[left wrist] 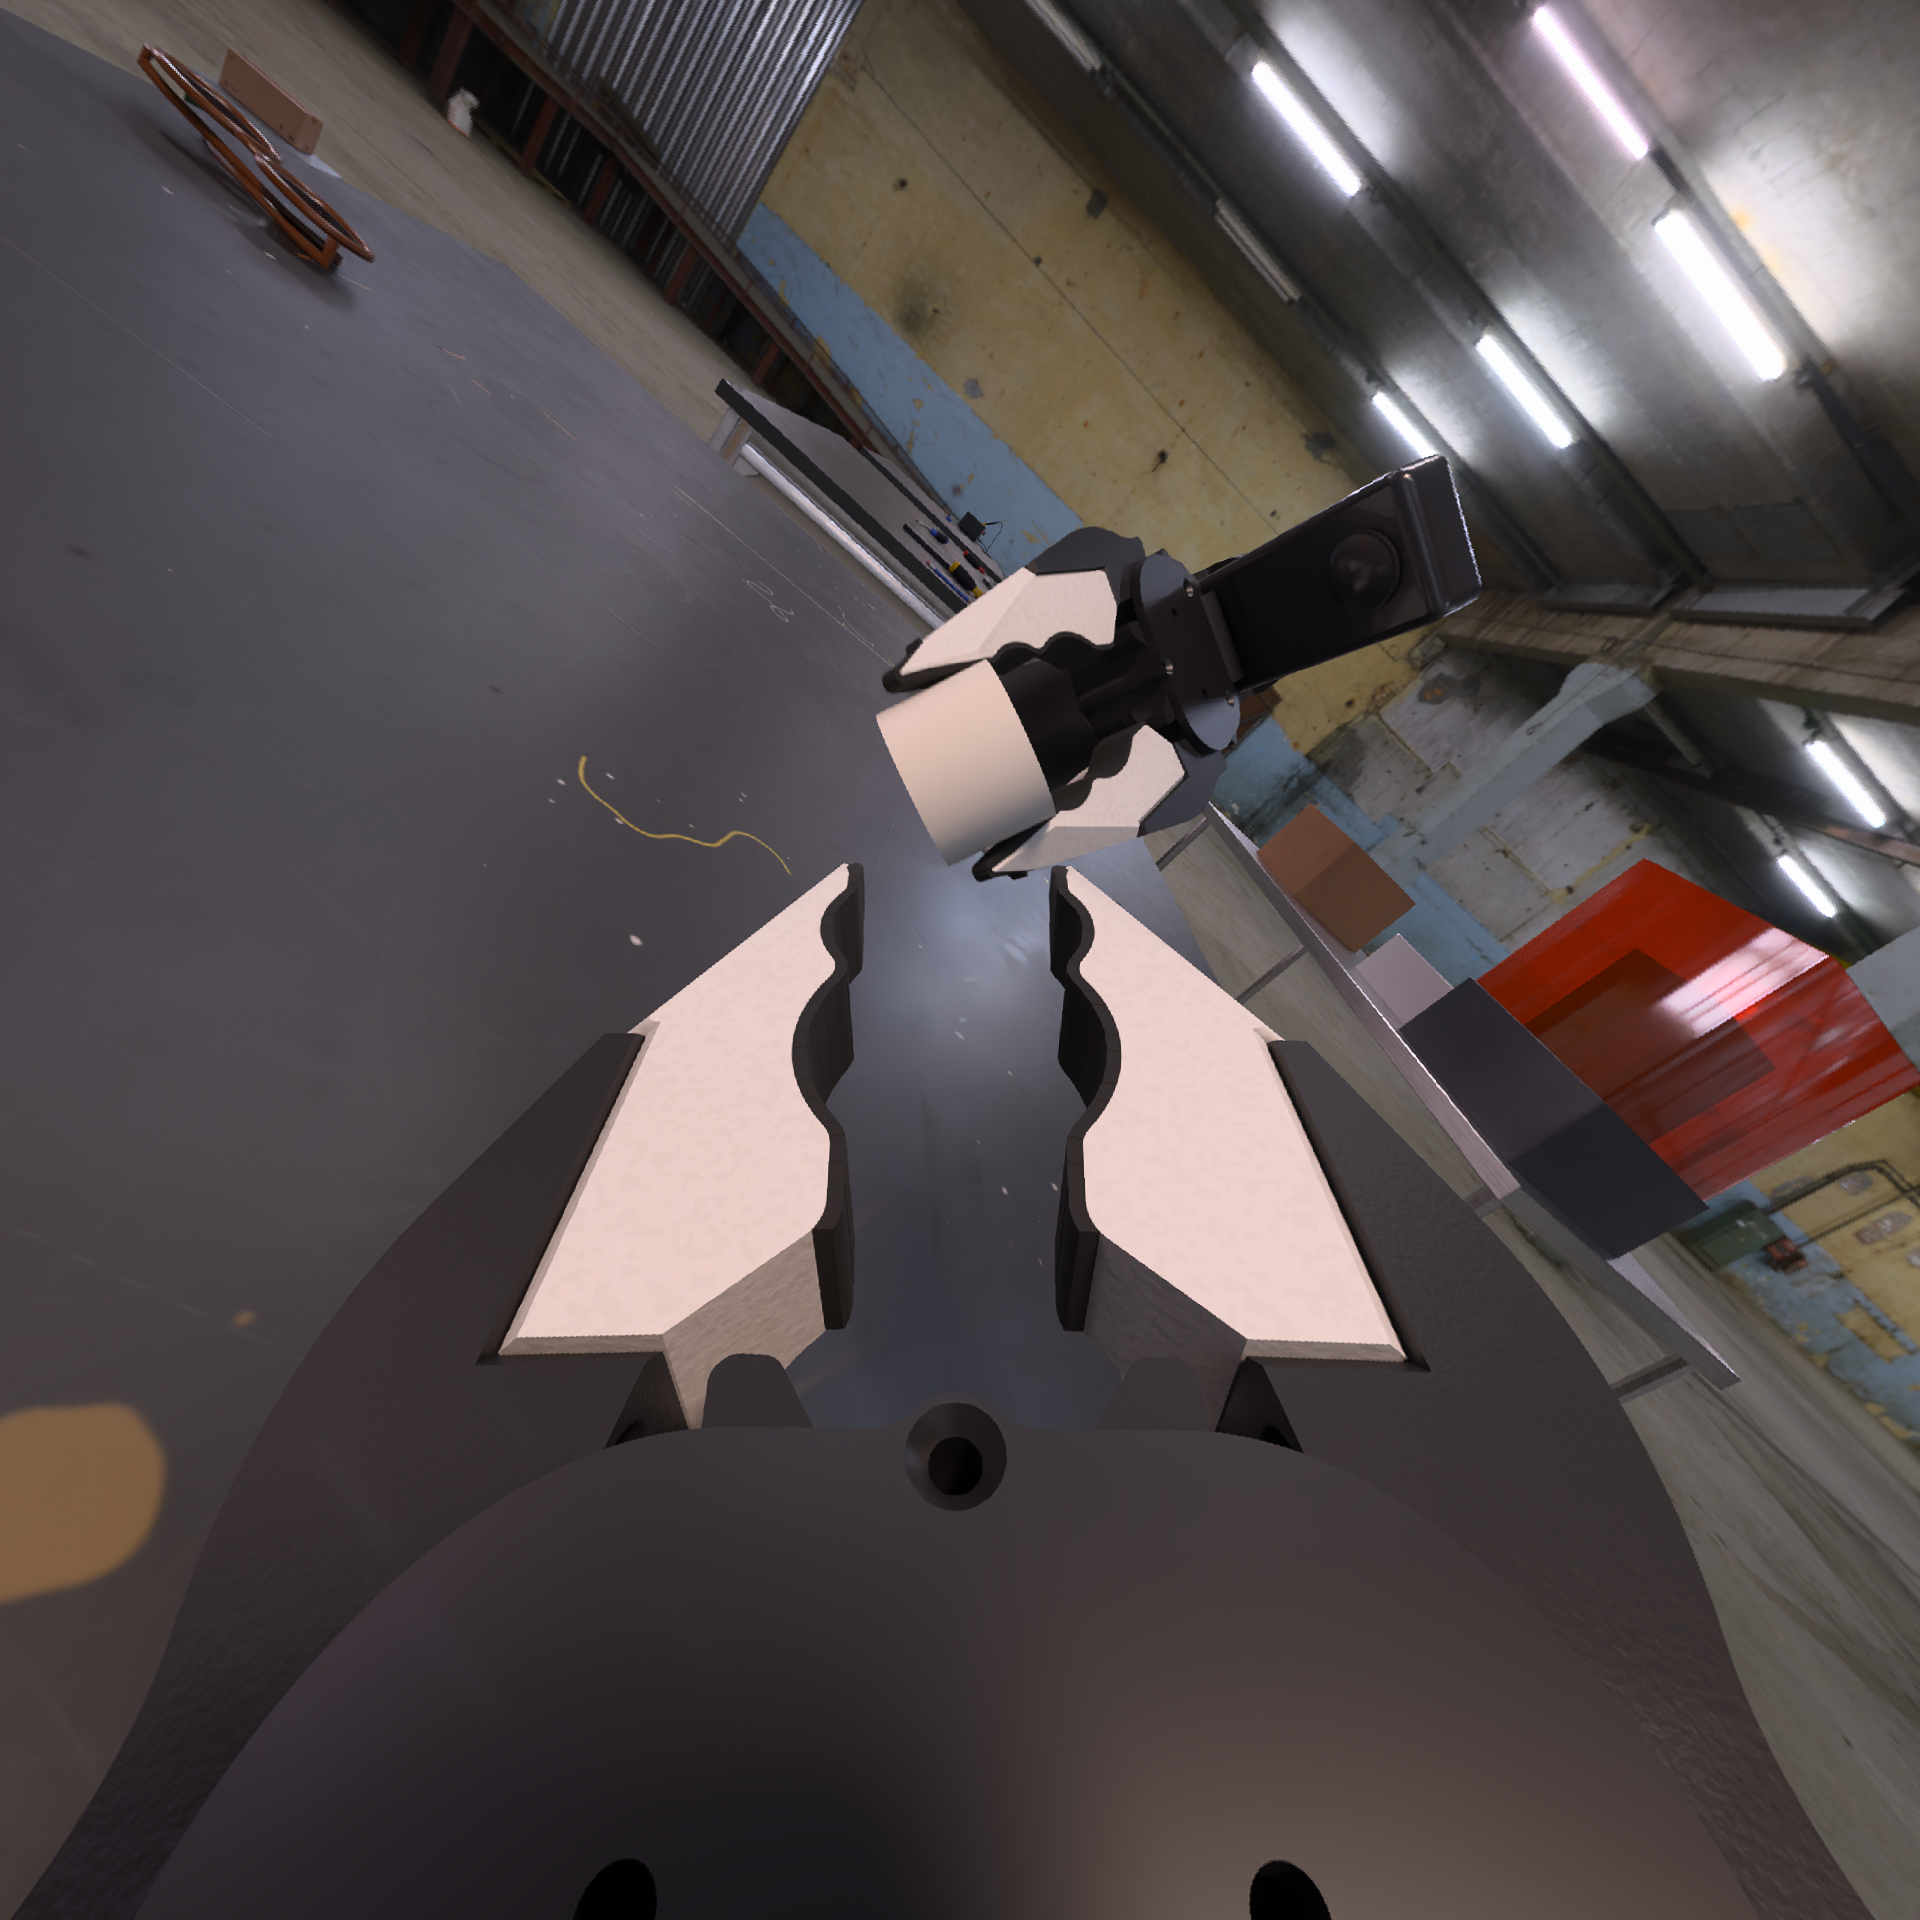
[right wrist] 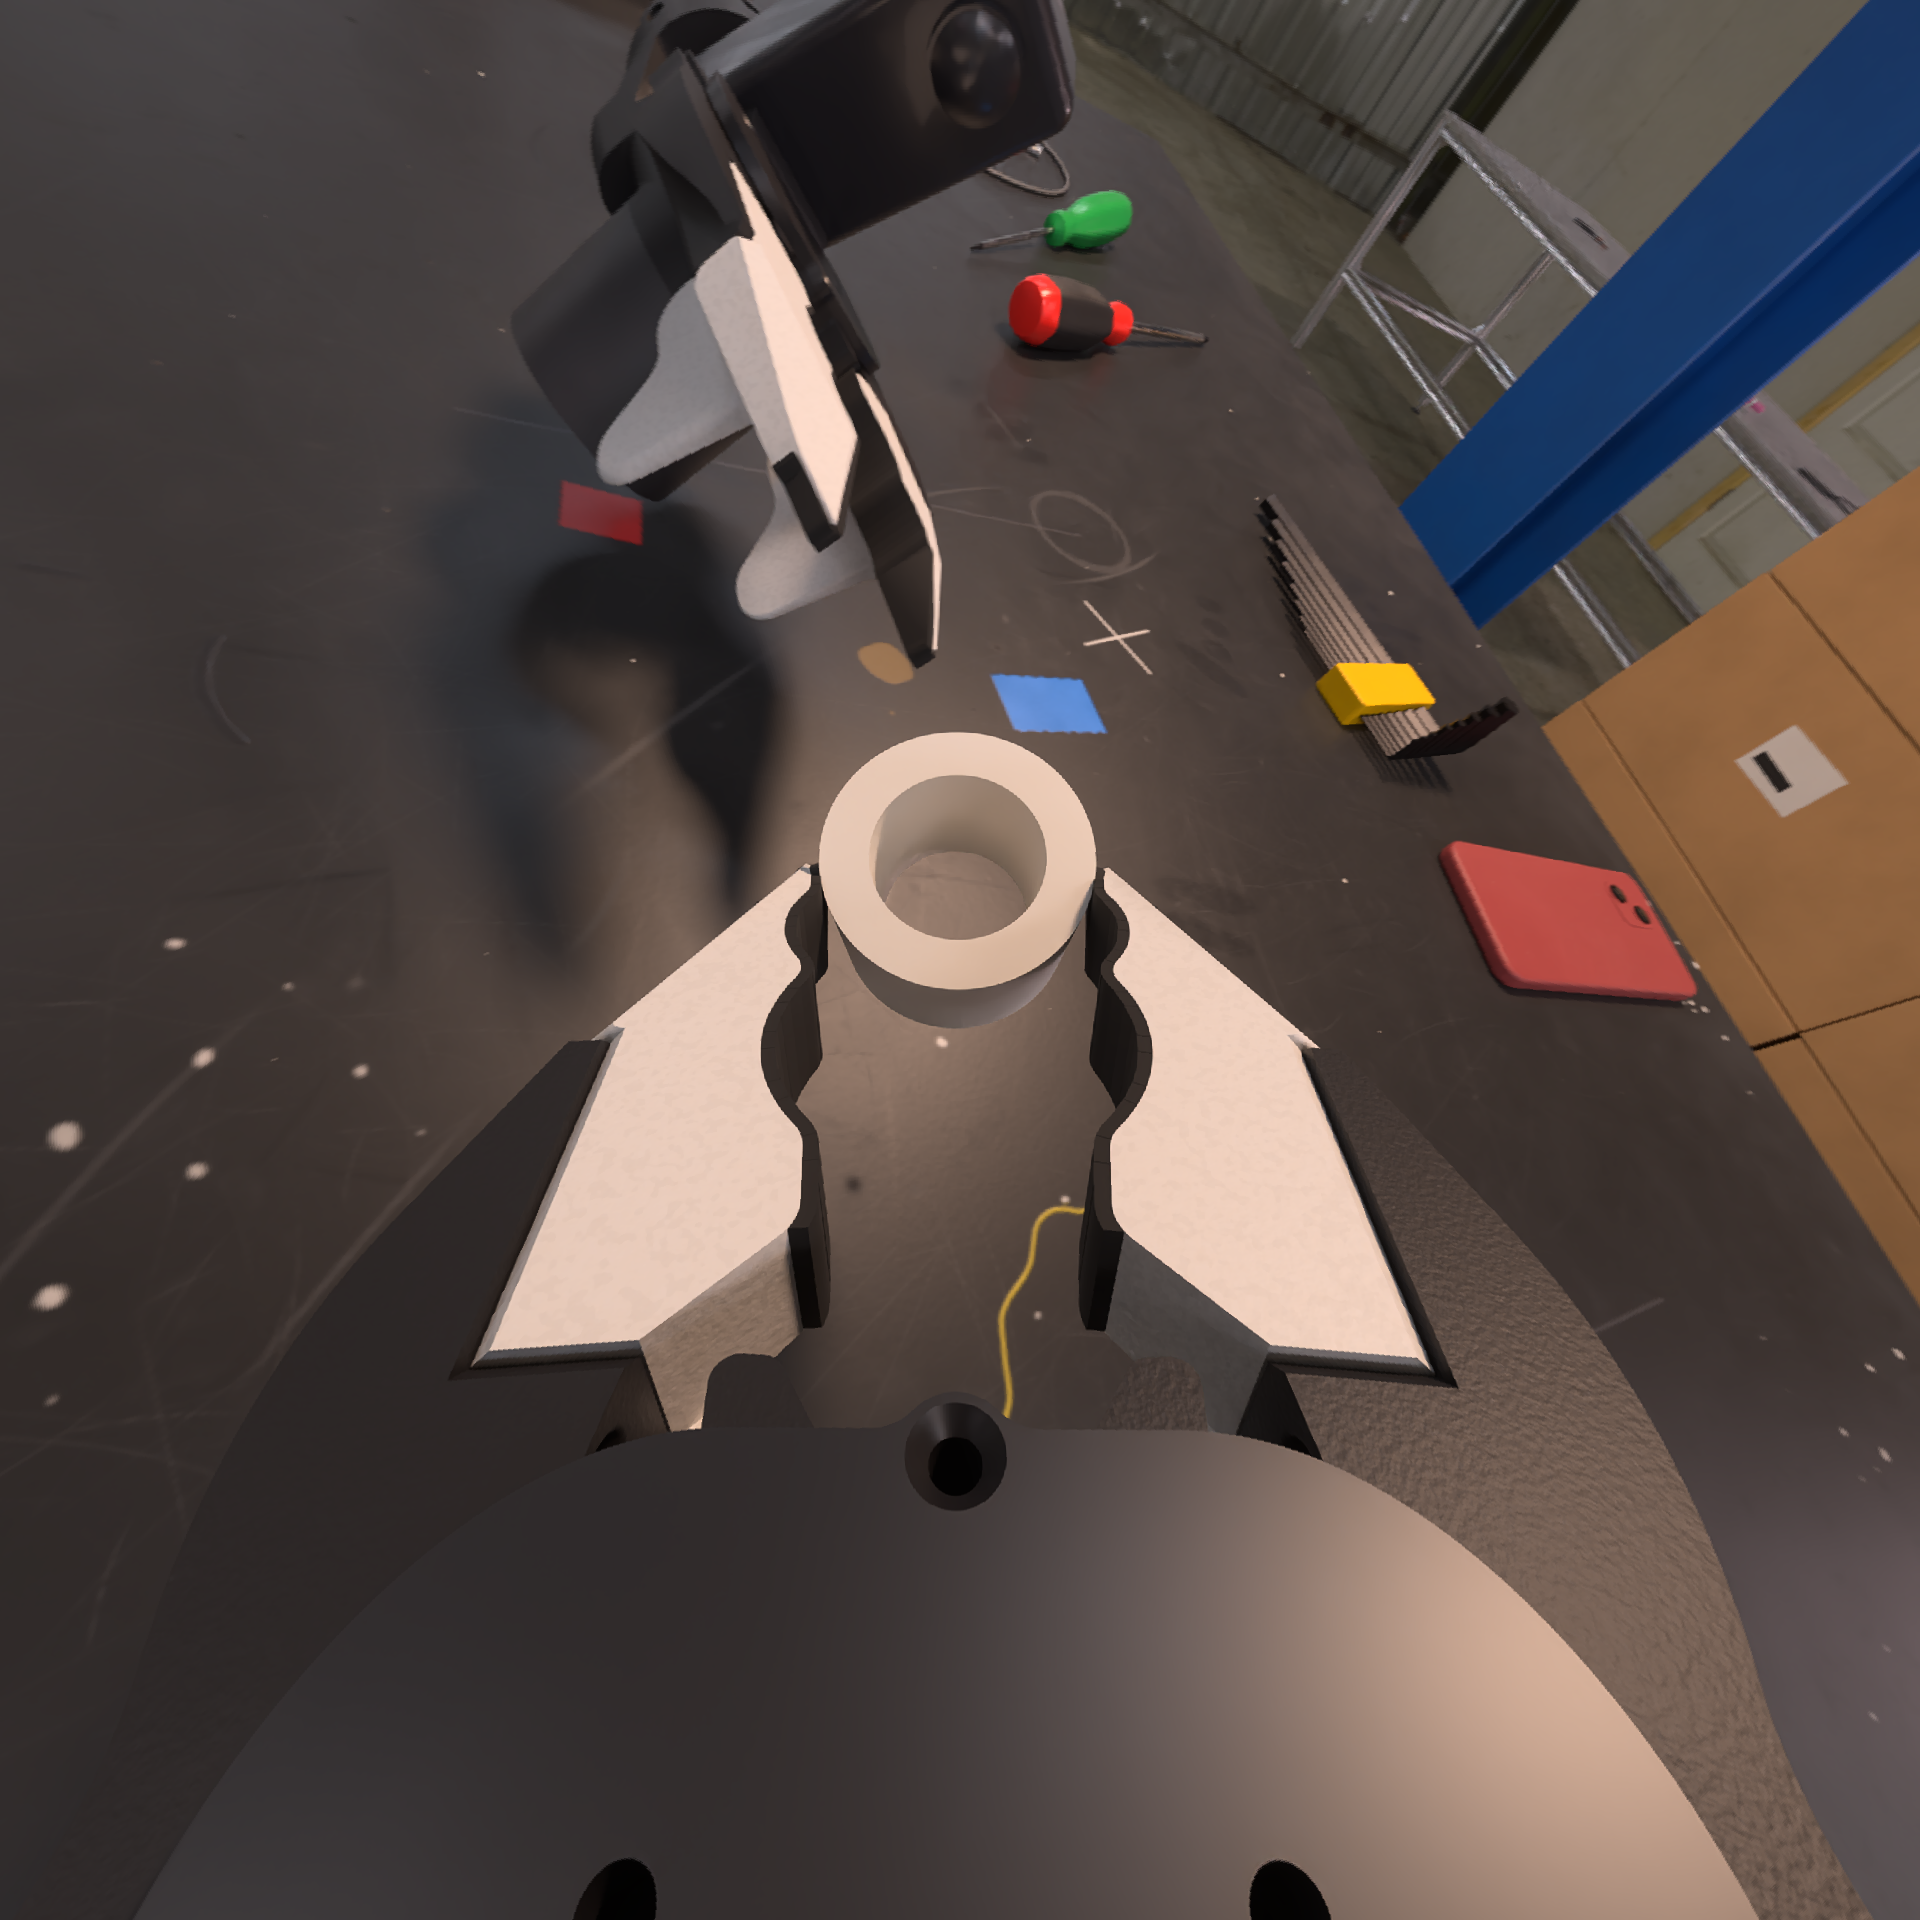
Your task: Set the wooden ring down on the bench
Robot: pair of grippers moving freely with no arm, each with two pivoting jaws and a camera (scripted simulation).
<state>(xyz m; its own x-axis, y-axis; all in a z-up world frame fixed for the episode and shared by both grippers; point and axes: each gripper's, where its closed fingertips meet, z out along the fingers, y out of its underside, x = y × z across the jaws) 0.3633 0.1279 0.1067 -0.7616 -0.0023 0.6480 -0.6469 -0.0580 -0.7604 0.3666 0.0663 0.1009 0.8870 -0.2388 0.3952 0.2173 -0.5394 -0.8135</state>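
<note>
Right gripper [right wrist: 956,894] above the dark bench [right wrist: 312,831], its fingertips pinching the pale wooden ring [right wrist: 956,862] by its outer wall — the ring's open bore faces the right wrist camera, and the bench surface shows through it. In the left wrist view the same ring [left wrist: 961,764] appears side-on, clear of the bench, held in the right gripper [left wrist: 961,769].

Left gripper [left wrist: 956,883]: fingers spread, nothing between them; seen from the right wrist camera it [right wrist: 831,582] hangs just beyond the ring, tips pointing down at the bench.

Lying on the bench toward its right edge: red phone [right wrist: 1569,925], yellow-clipped comb-like tool [right wrist: 1371,665], red-handled screwdriver [right wrist: 1081,312], green-handled screwdriver [right wrist: 1081,220]. Nearer the ring: a blue patch [right wrist: 1047,703] and a red patch [right wrist: 601,512].
</note>
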